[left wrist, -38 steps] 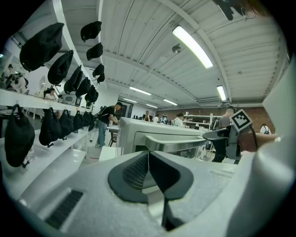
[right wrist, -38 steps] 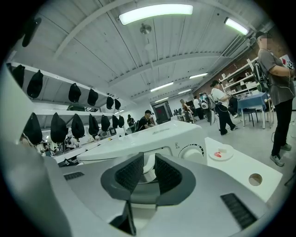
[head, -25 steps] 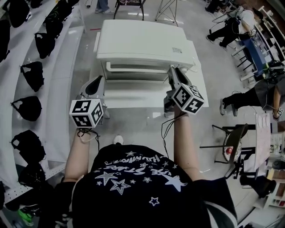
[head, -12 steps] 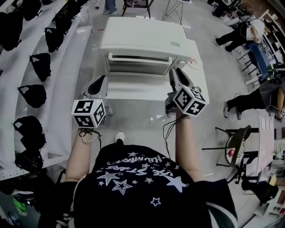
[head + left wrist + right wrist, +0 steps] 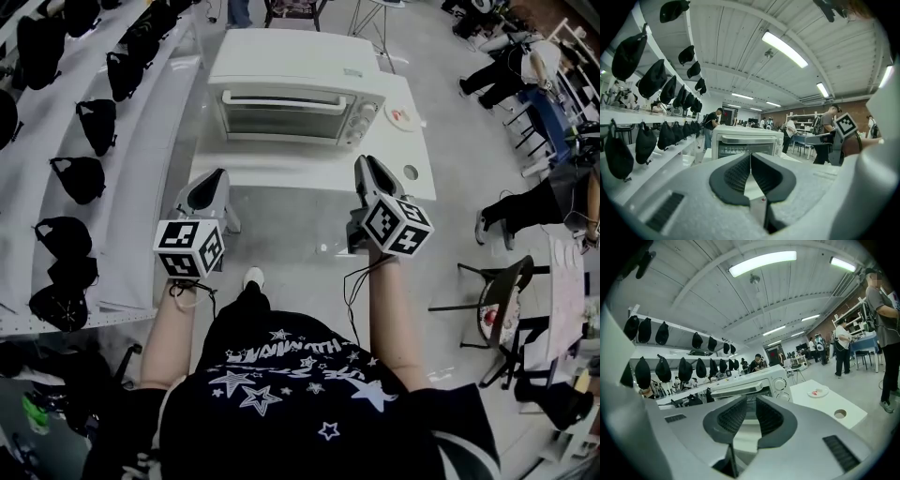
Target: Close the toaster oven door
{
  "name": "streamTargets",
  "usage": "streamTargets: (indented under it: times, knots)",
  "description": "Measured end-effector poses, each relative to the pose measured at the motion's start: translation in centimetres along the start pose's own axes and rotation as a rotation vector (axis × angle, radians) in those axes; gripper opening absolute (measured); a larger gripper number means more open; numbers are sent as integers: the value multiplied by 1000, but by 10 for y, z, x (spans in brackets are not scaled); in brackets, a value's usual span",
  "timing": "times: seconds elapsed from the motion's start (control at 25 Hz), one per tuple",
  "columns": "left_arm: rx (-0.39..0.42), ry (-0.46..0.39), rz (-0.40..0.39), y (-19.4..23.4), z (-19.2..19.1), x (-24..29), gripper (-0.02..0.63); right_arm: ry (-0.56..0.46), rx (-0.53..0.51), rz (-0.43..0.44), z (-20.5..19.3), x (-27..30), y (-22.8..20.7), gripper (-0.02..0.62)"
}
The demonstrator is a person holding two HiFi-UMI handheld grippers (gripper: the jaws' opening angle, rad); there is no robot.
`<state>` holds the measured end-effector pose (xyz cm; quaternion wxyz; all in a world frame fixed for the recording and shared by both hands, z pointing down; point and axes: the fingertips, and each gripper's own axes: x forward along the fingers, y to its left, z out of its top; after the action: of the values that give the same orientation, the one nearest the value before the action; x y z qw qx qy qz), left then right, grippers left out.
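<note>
The white toaster oven [image 5: 295,89] stands at the back of the white table [image 5: 309,176], and its glass door [image 5: 281,117] is upright against the front, handle along the top. Both grippers hang at the table's near edge, apart from the oven. My left gripper [image 5: 217,178] is shut and empty, its pads meeting [image 5: 750,157]. On my right gripper [image 5: 367,165] the jaws are closing with a narrow gap and nothing between them [image 5: 751,404]. The oven's front shows ahead in the left gripper view [image 5: 747,143] and in the right gripper view [image 5: 754,386].
A small plate [image 5: 400,115] lies right of the oven, and a round hole [image 5: 411,172] sits near the table's right edge. Shelves with black bags [image 5: 84,122] run along the left. A chair [image 5: 492,291] and people are at the right.
The oven door went from tilted open to upright and shut. Both grippers drew back from the oven toward the table's near edge.
</note>
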<state>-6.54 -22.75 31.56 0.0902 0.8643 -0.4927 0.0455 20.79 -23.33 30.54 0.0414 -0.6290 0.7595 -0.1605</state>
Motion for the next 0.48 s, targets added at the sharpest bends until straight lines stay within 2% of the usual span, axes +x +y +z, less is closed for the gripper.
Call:
streamTargets:
  times: [0.12,0.2,0.48]
  knots:
    - [-7,10,16,-13,-9,-22,23,16,8,11,-14,-21,1,44]
    - [-14,23,23,-19,-18,-35,23,38,11,12,-26,-31,2,5]
    - [-21,65,17,-34,-41,-62,23,90,36,55,-57,-57,12,3]
